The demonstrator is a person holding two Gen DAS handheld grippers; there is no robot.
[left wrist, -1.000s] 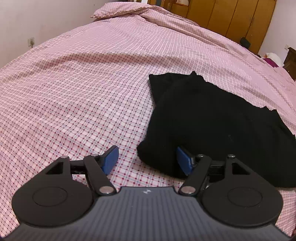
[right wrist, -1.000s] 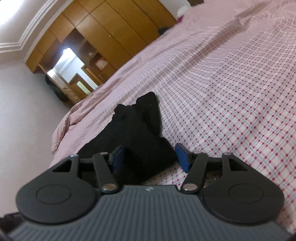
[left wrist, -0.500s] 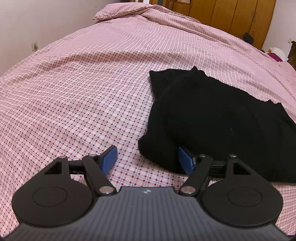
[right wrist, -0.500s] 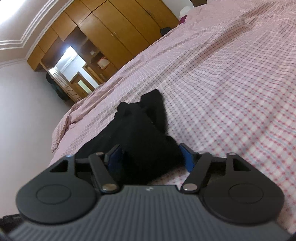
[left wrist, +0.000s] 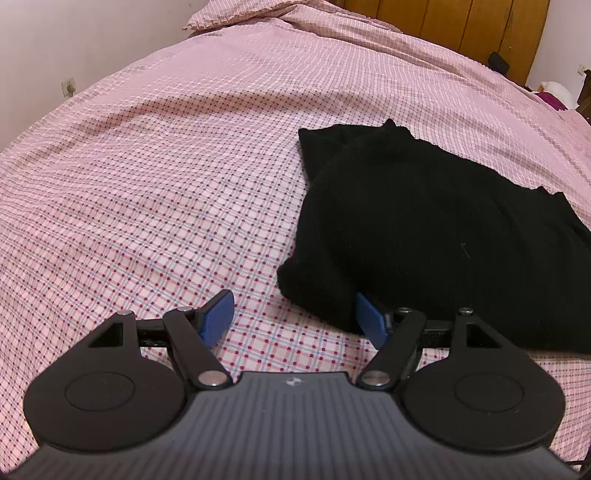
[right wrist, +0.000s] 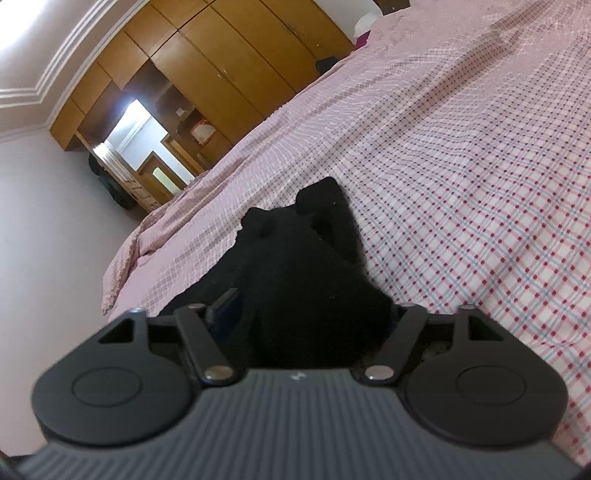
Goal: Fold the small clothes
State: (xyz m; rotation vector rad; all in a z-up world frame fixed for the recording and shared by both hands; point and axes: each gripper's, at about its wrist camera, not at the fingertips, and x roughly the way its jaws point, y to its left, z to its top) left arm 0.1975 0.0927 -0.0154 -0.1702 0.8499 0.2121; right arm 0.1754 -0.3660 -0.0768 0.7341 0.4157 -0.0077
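Observation:
A black garment [left wrist: 424, 229] lies roughly folded on the pink checked bed cover [left wrist: 147, 184]. My left gripper [left wrist: 295, 317] is open just above the cover. The garment's near left corner reaches in between its blue pads, close against the right pad [left wrist: 369, 321]. In the right wrist view the same black garment [right wrist: 295, 266] bulges up between the fingers of my right gripper [right wrist: 310, 317]. Those jaws are closing around the cloth while still standing wide. The cloth hides the right pad; the left pad is only dimly seen.
The pink checked bed cover [right wrist: 480, 184] stretches far to the left and ahead. A pillow [left wrist: 258, 14] lies at the head of the bed. A wooden wardrobe [right wrist: 221, 55] stands beyond the bed, and a wall socket [left wrist: 68, 86] sits on the left wall.
My right gripper has pushed forward onto the black garment, so the cloth now fills the gap between its fingers. The left gripper has hardly moved and stays open.

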